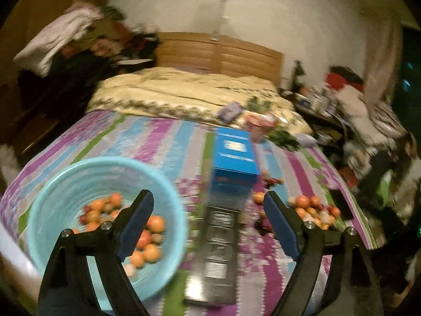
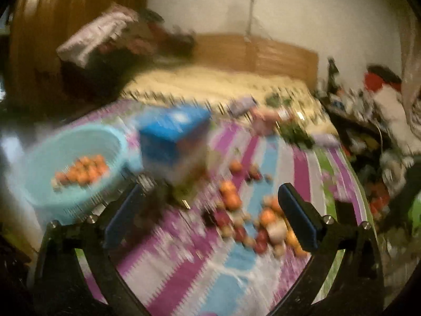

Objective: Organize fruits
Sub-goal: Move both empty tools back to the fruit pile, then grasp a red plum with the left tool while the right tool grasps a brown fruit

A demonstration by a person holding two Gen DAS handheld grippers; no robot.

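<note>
A light blue bowl [image 1: 79, 184] sits on the striped bedspread at the left and holds several small orange and red fruits [image 1: 150, 239]. It also shows in the blurred right wrist view [image 2: 63, 158]. A loose pile of small fruits [image 1: 313, 210] lies on the spread at the right, and it also shows in the right wrist view [image 2: 263, 221]. My left gripper [image 1: 208, 200] is open and empty, its left finger over the bowl. My right gripper [image 2: 210, 192] is open and empty above the spread, its right finger beside the loose pile.
A blue box [image 1: 234, 163] stands between bowl and pile, on a dark flat pack [image 1: 215, 252]. It also shows in the right wrist view [image 2: 171, 137]. A cream quilt [image 1: 184, 92] and wooden headboard [image 1: 218, 52] lie behind. A cluttered side table [image 1: 342, 100] stands at right.
</note>
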